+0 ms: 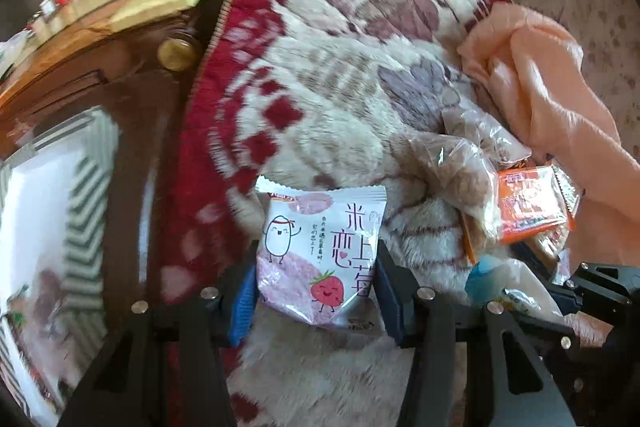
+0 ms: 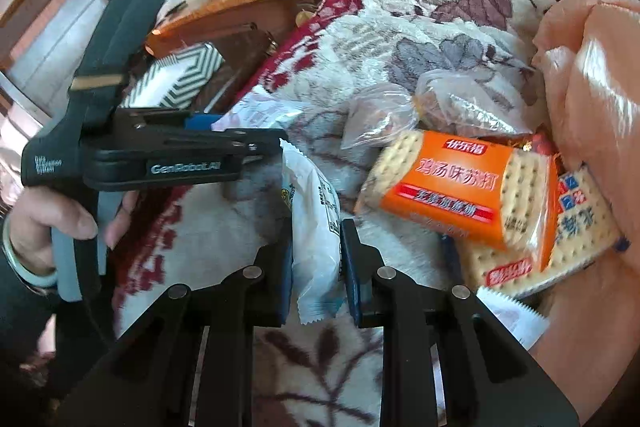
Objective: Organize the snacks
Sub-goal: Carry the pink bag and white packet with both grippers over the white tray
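Box: striped green-white box [image 1: 80, 187] sits far left in your left cam, on the dark wood table [image 1: 132, 95], blurred.
Table edge: round brass knob [image 1: 176, 53] just beside the blanket's red border.
Blanket: cream, red and mauve flower-print blanket [image 1: 340, 27] fills the mid of both views; all the snacks lie on it.
Left gripper: your left gripper [image 1: 316, 285] has a white-pink strawberry snack pack [image 1: 320, 259] between its blue pads, both pads touching the pack's sides, so it's clenched on it. Pack stands upright, print facing cam.
Left hand: in right cam your left hand [image 2: 60, 223] wraps the gripper's handle at far left.
Right gripper: your right gripper [image 2: 316, 259] is clamped on a white snack pack [image 2: 316, 227], seen edge-on, pinched thin btwn the pads. The pack's top corner sits just by the left gripper's tip.
Snack pile: to the right, clear bags of brown snacks [image 2: 452, 107], then an orange cracker pack [image 2: 460, 187] lying over a second cracker pack [image 2: 576, 231] w/ blue marks.
Cloth: peach cloth [image 2: 592, 75] bunched at far right, touching the cracker packs.
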{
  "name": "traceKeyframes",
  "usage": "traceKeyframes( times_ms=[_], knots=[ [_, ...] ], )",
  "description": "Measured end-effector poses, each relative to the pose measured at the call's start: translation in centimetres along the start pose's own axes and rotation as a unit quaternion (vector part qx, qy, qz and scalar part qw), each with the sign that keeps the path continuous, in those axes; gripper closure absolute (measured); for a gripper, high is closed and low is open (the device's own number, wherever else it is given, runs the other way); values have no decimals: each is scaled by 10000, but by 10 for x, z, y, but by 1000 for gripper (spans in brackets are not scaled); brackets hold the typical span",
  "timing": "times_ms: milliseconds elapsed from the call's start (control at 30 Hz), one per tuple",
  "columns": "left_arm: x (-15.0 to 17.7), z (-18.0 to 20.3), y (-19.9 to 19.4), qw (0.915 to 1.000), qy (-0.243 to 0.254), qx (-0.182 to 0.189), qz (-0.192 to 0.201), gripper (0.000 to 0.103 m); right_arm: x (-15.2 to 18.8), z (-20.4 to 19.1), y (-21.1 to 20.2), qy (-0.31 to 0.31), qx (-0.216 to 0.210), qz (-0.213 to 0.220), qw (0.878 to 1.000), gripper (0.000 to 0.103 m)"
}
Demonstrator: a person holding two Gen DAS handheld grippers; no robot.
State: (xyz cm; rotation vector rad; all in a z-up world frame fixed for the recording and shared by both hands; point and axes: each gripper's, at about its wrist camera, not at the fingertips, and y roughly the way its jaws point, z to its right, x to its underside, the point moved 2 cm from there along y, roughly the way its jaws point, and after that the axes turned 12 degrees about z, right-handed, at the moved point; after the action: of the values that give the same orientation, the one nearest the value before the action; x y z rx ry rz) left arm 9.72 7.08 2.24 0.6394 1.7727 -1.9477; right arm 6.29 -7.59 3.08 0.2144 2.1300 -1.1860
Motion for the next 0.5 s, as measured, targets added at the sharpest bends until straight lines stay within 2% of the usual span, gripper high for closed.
traceKeyframes(
  times_ms=[133,500],
  knots=[
    [7,-13,-30,9996,-115,-136,227,48,-1,-13,-3,41,-123,58,9999,82],
    [25,-56,-86,9955,-382,-566,660,48,-12,-73,1,-436,-373,64,9983,82]
  ],
)
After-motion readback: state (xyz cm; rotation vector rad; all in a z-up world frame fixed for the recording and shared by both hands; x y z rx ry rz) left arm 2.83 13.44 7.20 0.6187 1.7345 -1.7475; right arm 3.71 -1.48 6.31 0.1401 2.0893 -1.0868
